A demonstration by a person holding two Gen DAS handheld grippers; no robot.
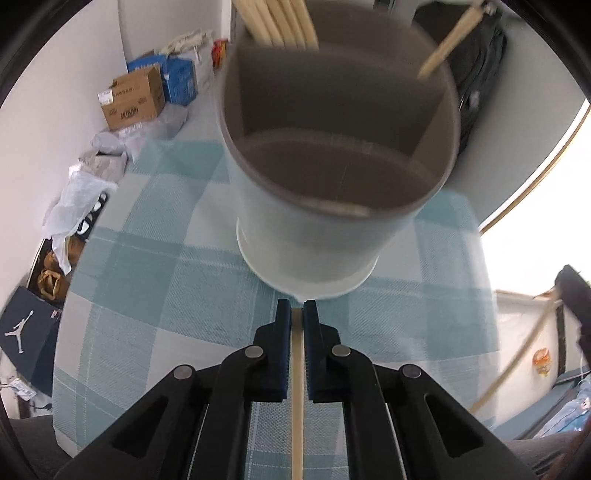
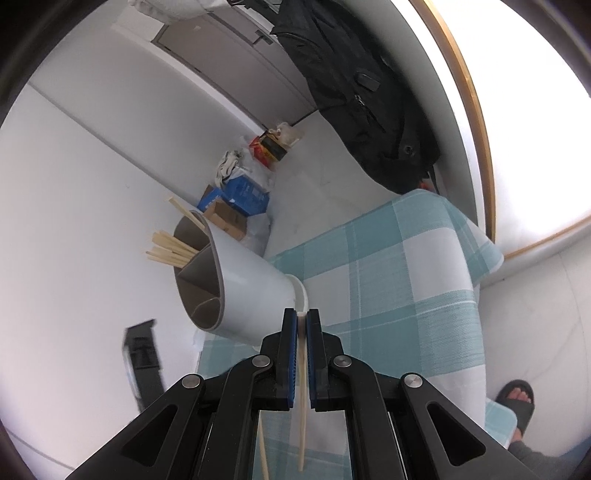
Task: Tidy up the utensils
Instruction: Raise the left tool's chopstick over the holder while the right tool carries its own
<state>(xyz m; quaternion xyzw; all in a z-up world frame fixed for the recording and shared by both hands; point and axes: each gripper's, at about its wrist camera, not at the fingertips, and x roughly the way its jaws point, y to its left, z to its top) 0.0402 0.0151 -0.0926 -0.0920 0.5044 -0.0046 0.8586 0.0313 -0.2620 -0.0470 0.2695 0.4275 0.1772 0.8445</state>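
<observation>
A pale grey utensil holder with inner dividers stands on the teal checked tablecloth, just beyond my left gripper. That gripper is shut on a wooden chopstick lying lengthwise between its pads. Several chopsticks stick out of the holder's far compartment. In the right wrist view the holder sits to the left of my right gripper, which is shut on another chopstick. A second stick shows beneath that gripper's body. Several chopsticks show in the holder.
Cardboard and blue boxes, plastic bags and a shoe box crowd the floor left of the table. A black backpack hangs by the wall. A person's foot in a black slipper stands beside the table's right edge.
</observation>
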